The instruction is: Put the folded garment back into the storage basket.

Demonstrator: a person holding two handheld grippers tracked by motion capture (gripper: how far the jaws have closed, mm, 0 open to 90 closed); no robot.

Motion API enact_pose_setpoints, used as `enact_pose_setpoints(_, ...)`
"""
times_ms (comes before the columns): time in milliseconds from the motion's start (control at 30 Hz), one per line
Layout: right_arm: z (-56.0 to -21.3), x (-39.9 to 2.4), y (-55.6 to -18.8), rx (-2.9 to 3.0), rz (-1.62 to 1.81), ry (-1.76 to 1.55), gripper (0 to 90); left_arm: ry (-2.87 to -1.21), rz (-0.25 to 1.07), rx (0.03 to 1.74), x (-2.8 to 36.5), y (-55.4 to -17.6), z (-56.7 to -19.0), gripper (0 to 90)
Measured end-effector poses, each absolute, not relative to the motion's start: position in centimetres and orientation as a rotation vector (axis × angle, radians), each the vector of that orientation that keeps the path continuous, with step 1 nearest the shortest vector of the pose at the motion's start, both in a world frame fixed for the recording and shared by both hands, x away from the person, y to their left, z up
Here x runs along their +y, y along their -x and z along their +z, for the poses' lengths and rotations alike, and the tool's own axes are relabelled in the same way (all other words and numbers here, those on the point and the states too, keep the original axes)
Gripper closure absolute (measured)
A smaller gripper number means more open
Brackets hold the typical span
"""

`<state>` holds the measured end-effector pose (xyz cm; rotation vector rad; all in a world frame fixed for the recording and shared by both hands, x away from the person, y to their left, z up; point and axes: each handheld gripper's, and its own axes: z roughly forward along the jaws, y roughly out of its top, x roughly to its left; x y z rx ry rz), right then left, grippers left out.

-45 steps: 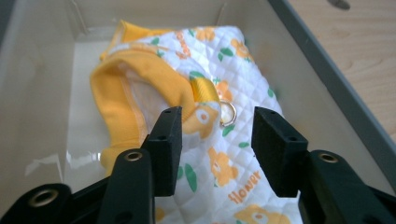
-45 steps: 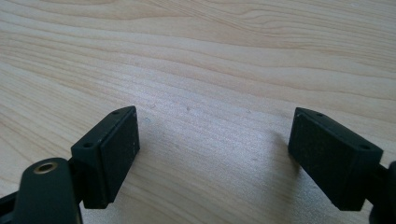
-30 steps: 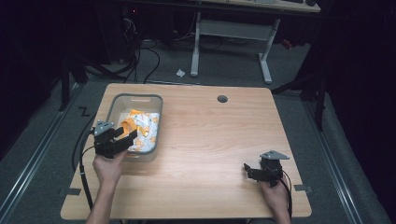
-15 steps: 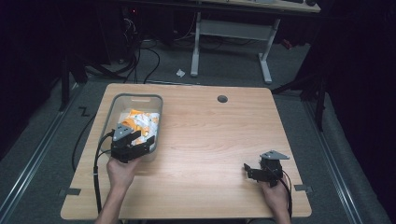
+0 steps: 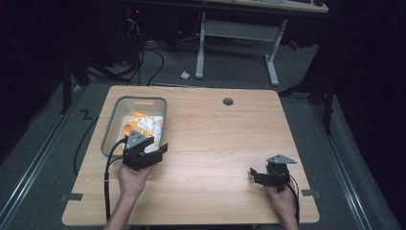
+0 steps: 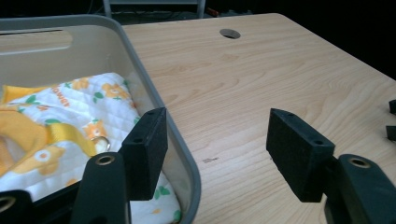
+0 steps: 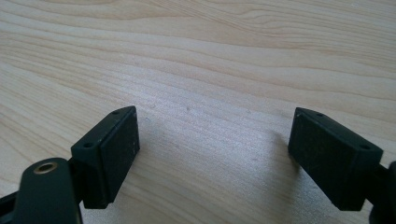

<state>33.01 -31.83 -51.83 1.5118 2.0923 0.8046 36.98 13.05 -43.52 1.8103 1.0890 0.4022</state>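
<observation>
Pale wood grain is running across the table [image 5: 215,143], and we are taking the grey bin [image 5: 109,129] at its far left as our landmark. From the high view we are seeing the bin holding a white and yellow cloth [image 5: 143,125]. The left gripper [image 5: 152,152] is hovering at the bin's near right corner, held from below by the left hand [image 5: 130,179]. The right gripper [image 5: 253,173] is sitting well apart from the bin, near the table's near right edge.

In the left gripper view we are looking along wide-spread jaws straddling the bin wall [image 6: 161,121]: one jaw is hanging inside over the quilted floral cloth [image 6: 60,126], the other over bare wood outside.

In the right gripper view we are seeing the right gripper [image 7: 212,156] gaping wide over bare tabletop [image 7: 205,60], gripping nothing.
</observation>
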Motion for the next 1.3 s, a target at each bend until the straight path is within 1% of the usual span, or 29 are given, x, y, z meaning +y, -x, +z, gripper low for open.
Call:
enact_pose_setpoints(867, -51.8, -31.8, -33.0, 2.092, 0.805, -1.514, 16.5, -1.865, 0.366, 0.974, 9.1, -35.7, -43.2, 39.0)
enact_pose_setpoints(1300, -51.8, -31.8, -33.0, 2.092, 0.804, -1.514, 16.5, -1.849, 0.312, 0.953, 8.0, -35.5, -43.9, 39.7)
